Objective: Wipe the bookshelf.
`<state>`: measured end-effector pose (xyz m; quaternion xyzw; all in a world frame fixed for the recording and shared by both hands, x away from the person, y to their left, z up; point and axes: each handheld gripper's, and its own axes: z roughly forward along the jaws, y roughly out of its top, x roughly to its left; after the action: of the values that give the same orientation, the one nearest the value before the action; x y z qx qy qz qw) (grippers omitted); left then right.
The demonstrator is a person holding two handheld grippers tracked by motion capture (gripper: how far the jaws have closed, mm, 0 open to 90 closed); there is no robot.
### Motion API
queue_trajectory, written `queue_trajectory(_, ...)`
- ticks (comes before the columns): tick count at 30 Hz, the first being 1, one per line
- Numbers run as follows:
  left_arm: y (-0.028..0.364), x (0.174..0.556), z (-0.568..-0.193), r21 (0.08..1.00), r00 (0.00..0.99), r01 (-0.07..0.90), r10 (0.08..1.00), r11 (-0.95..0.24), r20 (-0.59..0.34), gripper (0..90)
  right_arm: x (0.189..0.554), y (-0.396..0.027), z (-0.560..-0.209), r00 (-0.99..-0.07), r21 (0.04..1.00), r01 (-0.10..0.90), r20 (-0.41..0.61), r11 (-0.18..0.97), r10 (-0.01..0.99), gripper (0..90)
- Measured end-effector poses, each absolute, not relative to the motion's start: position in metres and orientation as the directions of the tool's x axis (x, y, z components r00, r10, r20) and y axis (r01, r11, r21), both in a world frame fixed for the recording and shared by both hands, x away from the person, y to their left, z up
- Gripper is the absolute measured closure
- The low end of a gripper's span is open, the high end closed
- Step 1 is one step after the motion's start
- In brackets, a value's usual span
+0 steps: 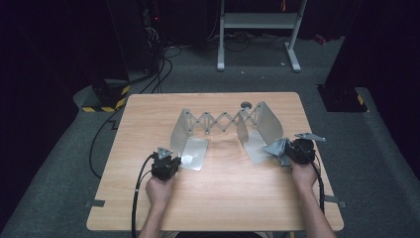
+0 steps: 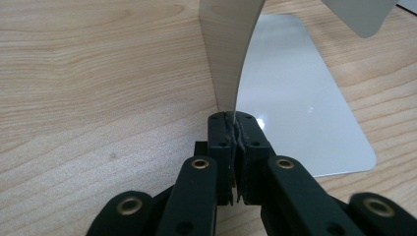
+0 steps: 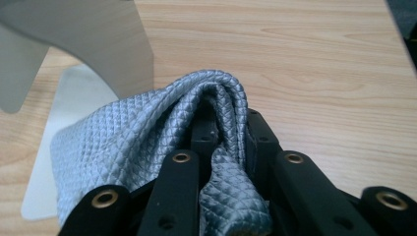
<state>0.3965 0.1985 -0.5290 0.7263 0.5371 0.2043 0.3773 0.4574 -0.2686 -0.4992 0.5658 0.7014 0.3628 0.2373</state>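
Left hand-held gripper (image 2: pixel 235 129) was pressed together on the thin edge of the metal rack's (image 1: pixel 221 121) left end plate (image 2: pixel 227 54), which rose straight ahead of its jaws from the tabletop (image 1: pixel 223 193). Right hand-held gripper (image 3: pixel 228 130) pinched a bunched grey quilted cloth (image 3: pixel 147 132), draped over its jaws, just beside the rack's right end plate (image 3: pixel 74 34).

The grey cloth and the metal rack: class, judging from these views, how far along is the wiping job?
Done: the extendable metal rack stands spread open on the table. In hand: the left gripper is shut on the edge of the rack's left panel, steadying it; the right gripper is shut on the grey cloth, beside the right panel. Left: probably wiping the panels.
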Motion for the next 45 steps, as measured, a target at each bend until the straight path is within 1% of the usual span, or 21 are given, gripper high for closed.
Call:
queue_trajectory(2, 0.198, 0.396, -0.529, 0.768, 0.340, 0.625, 0.934, -0.139, -0.107, 86.0, 0.462, -0.265, -0.502, -0.258, 0.779, 0.619, 0.084, 0.098, 0.962, 79.1)
queue_trajectory(6, 0.199, 0.397, -0.529, 0.768, 0.340, 0.625, 0.934, -0.138, -0.109, 86.1, 0.467, -0.261, -0.513, -0.278, 0.752, 0.652, 0.121, 0.094, 0.953, 79.3)
queue_trajectory(8, 0.199, 0.397, -0.529, 0.768, 0.340, 0.625, 0.934, -0.138, -0.109, 86.1, 0.466, -0.257, -0.516, -0.293, 0.745, 0.658, 0.121, 0.108, 0.949, 79.5)
queue_trajectory(13, 0.199, 0.397, -0.529, 0.768, 0.340, 0.626, 0.934, -0.138, -0.110, 86.1, 0.461, -0.243, -0.517, -0.356, 0.741, 0.652, 0.115, 0.158, 0.927, 79.6)
queue_trajectory(18, 0.199, 0.397, -0.529, 0.768, 0.340, 0.626, 0.934, -0.137, -0.110, 86.1, 0.460, -0.239, -0.515, -0.370, 0.745, 0.648, 0.125, 0.159, 0.921, 79.6)
queue_trajectory(23, 0.199, 0.397, -0.529, 0.768, 0.340, 0.626, 0.934, -0.137, -0.110, 86.1, 0.457, -0.241, -0.502, -0.373, 0.777, 0.617, 0.147, 0.127, 0.916, 79.6)
queue_trajectory(29, 0.199, 0.397, -0.529, 0.768, 0.340, 0.626, 0.934, -0.137, -0.110, 86.2, 0.454, -0.241, -0.478, -0.393, 0.812, 0.570, 0.132, 0.128, 0.910, 79.6)
queue_trajectory(45, 0.199, 0.396, -0.529, 0.768, 0.340, 0.626, 0.934, -0.138, -0.109, 86.2, 0.440, -0.245, -0.441, -0.422, 0.871, 0.477, 0.108, 0.119, 0.900, 79.6)
